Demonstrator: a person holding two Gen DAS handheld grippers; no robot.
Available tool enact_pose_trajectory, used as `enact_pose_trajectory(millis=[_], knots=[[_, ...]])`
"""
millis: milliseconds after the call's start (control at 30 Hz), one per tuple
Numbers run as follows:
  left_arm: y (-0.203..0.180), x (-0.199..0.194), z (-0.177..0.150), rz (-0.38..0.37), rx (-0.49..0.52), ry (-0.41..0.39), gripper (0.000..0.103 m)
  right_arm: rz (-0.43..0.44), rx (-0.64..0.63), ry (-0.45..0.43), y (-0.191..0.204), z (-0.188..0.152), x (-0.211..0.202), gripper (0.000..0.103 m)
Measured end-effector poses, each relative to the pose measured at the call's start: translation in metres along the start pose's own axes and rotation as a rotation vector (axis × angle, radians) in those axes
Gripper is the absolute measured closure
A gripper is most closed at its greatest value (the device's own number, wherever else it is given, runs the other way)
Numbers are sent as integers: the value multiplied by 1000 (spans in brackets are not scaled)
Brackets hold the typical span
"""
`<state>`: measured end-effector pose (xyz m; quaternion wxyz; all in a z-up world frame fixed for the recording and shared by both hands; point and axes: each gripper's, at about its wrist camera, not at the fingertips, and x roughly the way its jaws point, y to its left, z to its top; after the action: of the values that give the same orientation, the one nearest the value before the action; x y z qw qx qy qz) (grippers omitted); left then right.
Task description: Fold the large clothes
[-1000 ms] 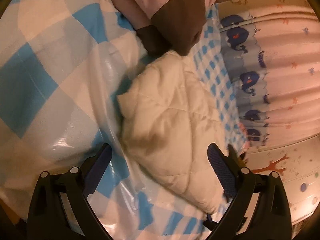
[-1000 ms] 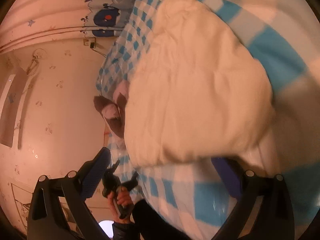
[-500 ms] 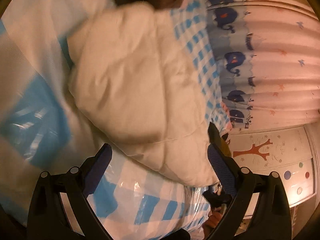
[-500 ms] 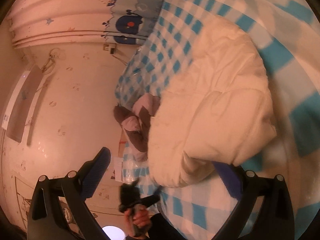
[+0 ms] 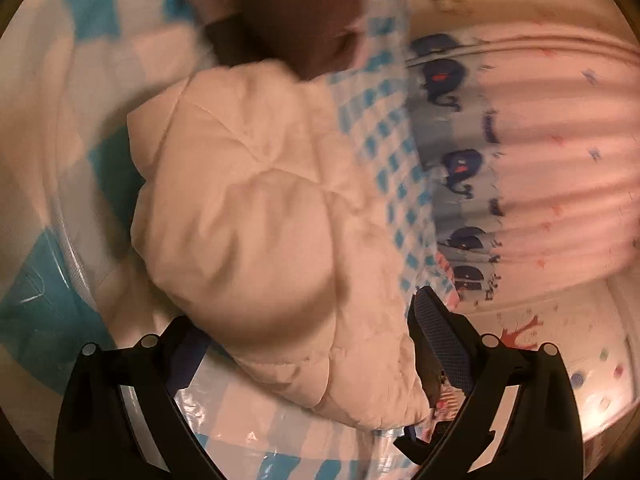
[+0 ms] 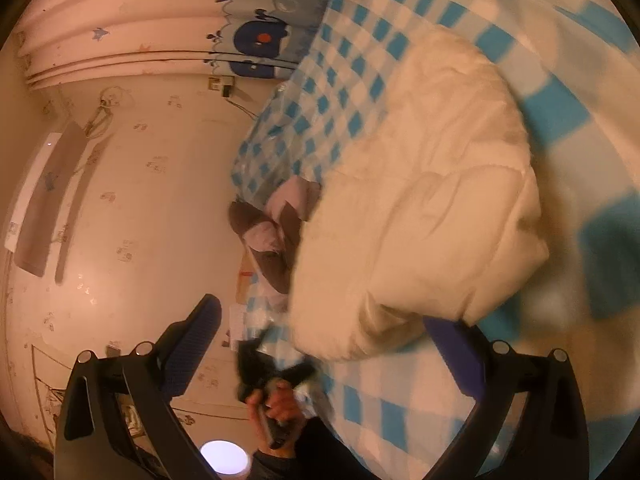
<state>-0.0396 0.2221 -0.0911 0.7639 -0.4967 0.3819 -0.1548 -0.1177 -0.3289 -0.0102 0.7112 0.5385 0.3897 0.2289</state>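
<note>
L wrist view, L to R: bed cover [image 5: 44,312], blue/white check w/ a glossy clear plastic layer on top. 1 cream quilted jacket [image 5: 256,216], folded into a puffy bundle, lies on the bed at frame centre; image soft w/ motion blur. 1 pink/brown garment [image 5: 304,12] behind it at top, touching or just beside the jacket's far edge; cannot tell which. R of the bed: 1 curtain [image 5: 552,152], pink w/ a row of dark-blue whale prints down its edge. Below the curtain: wall panel [image 5: 560,344] w/ a red tree sticker and coloured dots.

Left claw [image 5: 304,340]: 2 fingers spread wide, nothing clamped. The jacket's near edge sits between the fingers and overlaps the L fingertip; the R finger is at the jacket's R corner. Contact cannot be confirmed.

R wrist view, L to R: patterned wall [image 6: 132,208], 1 dark panel [image 6: 44,204] mounted on it. Curtain at top. The same pink/brown garment shows mid-frame, at the jacket's L side. Jacket fills centre-right on the check bed cover.

Right claw [image 6: 328,340]: 2 fingers spread wide, nothing clamped. L finger is clear of the bed, in front of the wall; R finger [image 6: 452,344] tucks under the jacket's near lower edge.

Bottom centre: 1 hand [image 6: 280,404], fingers wrapped round the black grip of the other claw, at the bed's edge near the jacket's lower corner. A dark sleeve [image 6: 320,452] runs out of frame below.
</note>
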Motion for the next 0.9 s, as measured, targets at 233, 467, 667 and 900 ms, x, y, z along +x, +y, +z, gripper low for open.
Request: enact_pose_trajectory(millis=[233,467,667,900], knots=[[7,11,1,115,45,16,12,-171,77,8,-50,-23,-16,6],[11,17,12,173,46,19,12,-216,28,-58,-37,7,-5,6],[13,27,24,183,69,31,42,-246,8,-74,-46,13,7,39],[-47,11,21,218,311,6,78,-190,-135,-81,-8,13,-11,72]])
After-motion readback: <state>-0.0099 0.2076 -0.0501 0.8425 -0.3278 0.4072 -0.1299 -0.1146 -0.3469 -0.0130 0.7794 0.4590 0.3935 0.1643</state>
